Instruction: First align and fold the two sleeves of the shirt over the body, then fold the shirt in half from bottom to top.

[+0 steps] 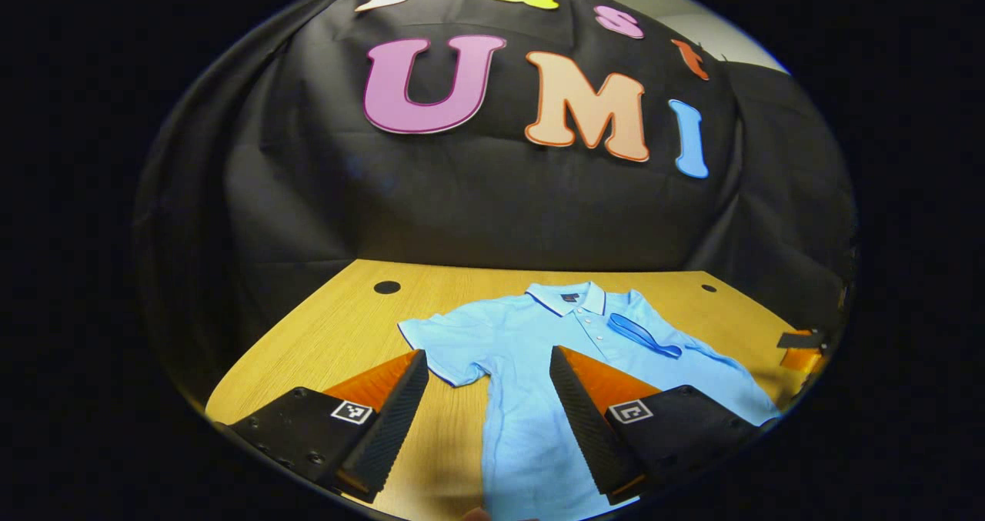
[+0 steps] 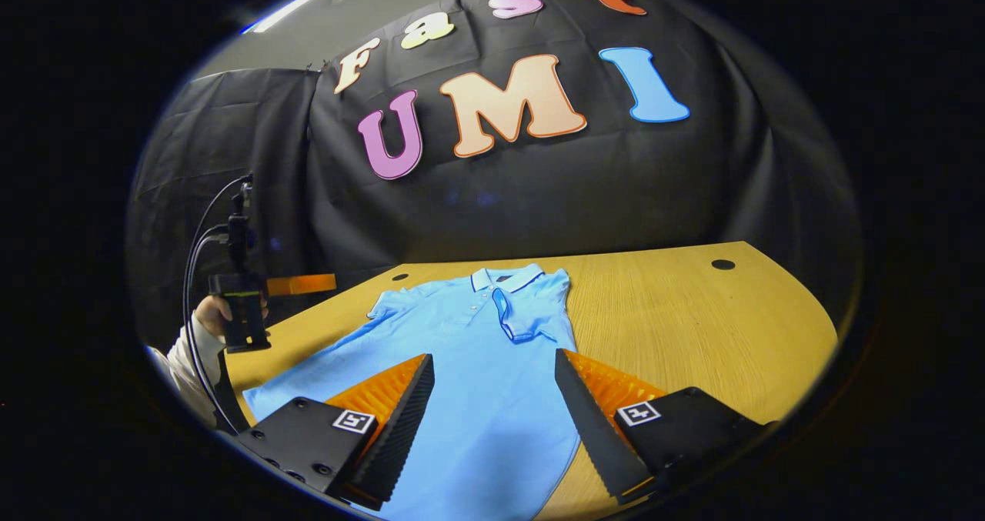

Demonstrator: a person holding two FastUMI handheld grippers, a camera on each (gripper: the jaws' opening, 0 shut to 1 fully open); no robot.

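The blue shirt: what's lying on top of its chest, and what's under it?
One sleeve is folded over the shirt body. The other sleeve lies flat on the wooden table. The table under the shirt is covered.

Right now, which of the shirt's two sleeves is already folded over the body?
The sleeve on the right gripper's side lies folded across the shirt's chest; the other sleeve is spread flat on the table.

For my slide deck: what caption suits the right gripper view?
Open right gripper above light-blue polo shirt, one sleeve already folded.
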